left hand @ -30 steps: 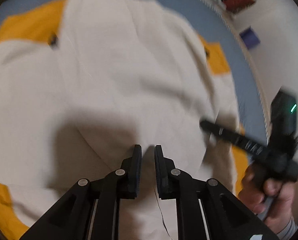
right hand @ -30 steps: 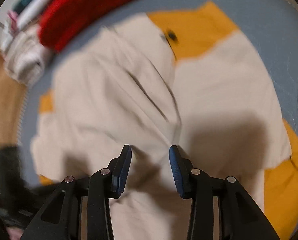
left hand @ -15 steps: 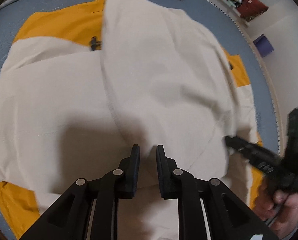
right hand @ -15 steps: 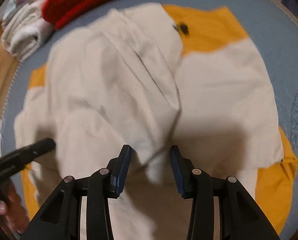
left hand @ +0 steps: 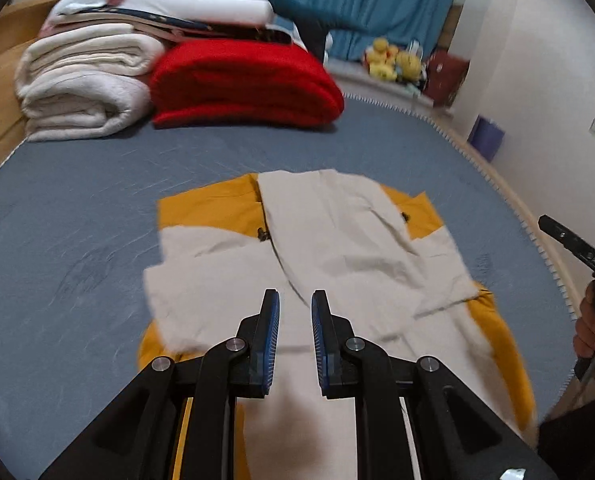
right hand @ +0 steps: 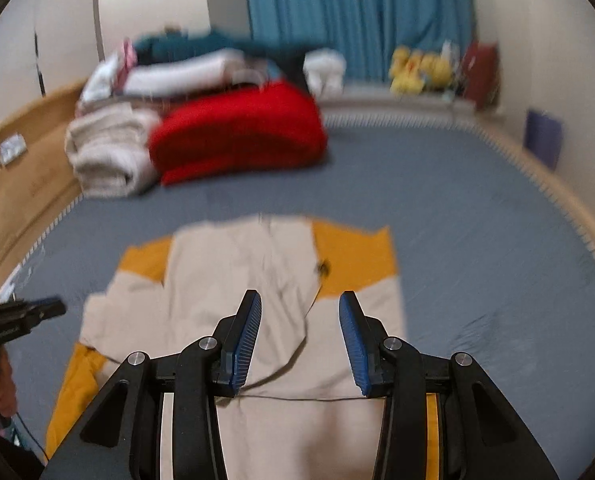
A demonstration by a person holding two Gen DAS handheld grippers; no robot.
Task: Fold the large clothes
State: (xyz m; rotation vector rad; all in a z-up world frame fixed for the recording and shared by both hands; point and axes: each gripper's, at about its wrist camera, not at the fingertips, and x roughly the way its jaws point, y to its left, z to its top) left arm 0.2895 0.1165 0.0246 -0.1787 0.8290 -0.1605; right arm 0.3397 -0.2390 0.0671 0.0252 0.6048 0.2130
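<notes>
Both grippers have lifted back from the jacket (left hand: 337, 248), and the view now opens onto the whole bed (left hand: 77, 240). The left gripper (left hand: 294, 300) hovers with a narrow gap between its jaws, holding nothing; the right gripper (right hand: 300, 300) is spread wide, empty too. That suggests a fold just landed. The cream-and-mustard garment lies mid-bed, sleeves tucked inward, its cloth thin, smooth, softly creased. At the far left sit a plush red blanket (left hand: 245, 84) and rolled white towels (left hand: 81, 92).
</notes>
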